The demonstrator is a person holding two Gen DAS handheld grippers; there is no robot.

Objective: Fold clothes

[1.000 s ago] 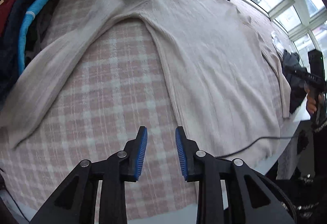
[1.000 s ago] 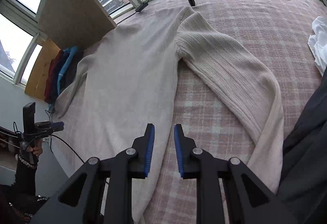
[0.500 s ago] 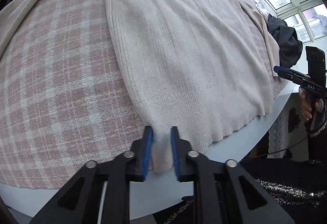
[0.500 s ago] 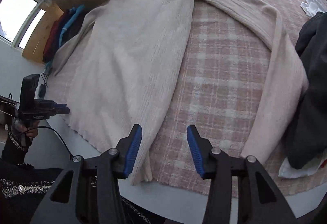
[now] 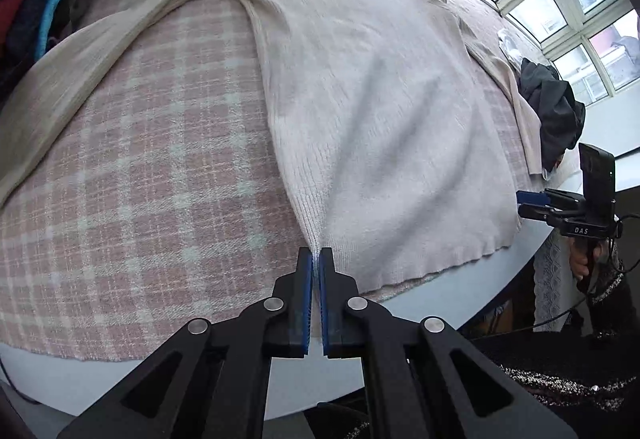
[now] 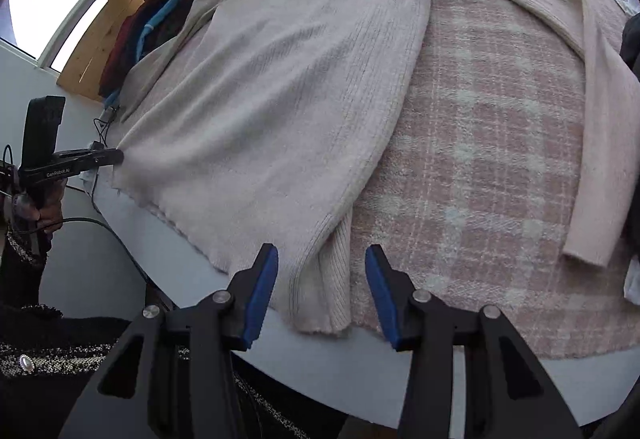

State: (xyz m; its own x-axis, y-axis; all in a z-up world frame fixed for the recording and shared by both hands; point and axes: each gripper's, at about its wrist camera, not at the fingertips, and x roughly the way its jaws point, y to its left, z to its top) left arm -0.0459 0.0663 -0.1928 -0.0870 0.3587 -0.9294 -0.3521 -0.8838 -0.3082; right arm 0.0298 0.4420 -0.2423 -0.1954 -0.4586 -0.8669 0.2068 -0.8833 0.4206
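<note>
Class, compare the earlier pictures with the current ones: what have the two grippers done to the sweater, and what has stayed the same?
The left gripper came down to the sweater and shut on its hem corner. The right gripper opened wide and dropped to straddle the other hem corner, not yet gripping. The sweater stays spread flat on the plaid cloth, sleeves out.

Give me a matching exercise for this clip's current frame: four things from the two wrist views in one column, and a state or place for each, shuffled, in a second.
Things:
1. left gripper
2. right gripper
3. cream sweater
4. dark garment

States or places:
A. spread flat on the pink plaid cloth
B. open, fingers either side of a bottom hem corner
C. bunched near the table's right edge, by the windows
D. shut on a bottom hem corner

Pairs: 1-D, 2-B, 3-A, 4-C
</note>
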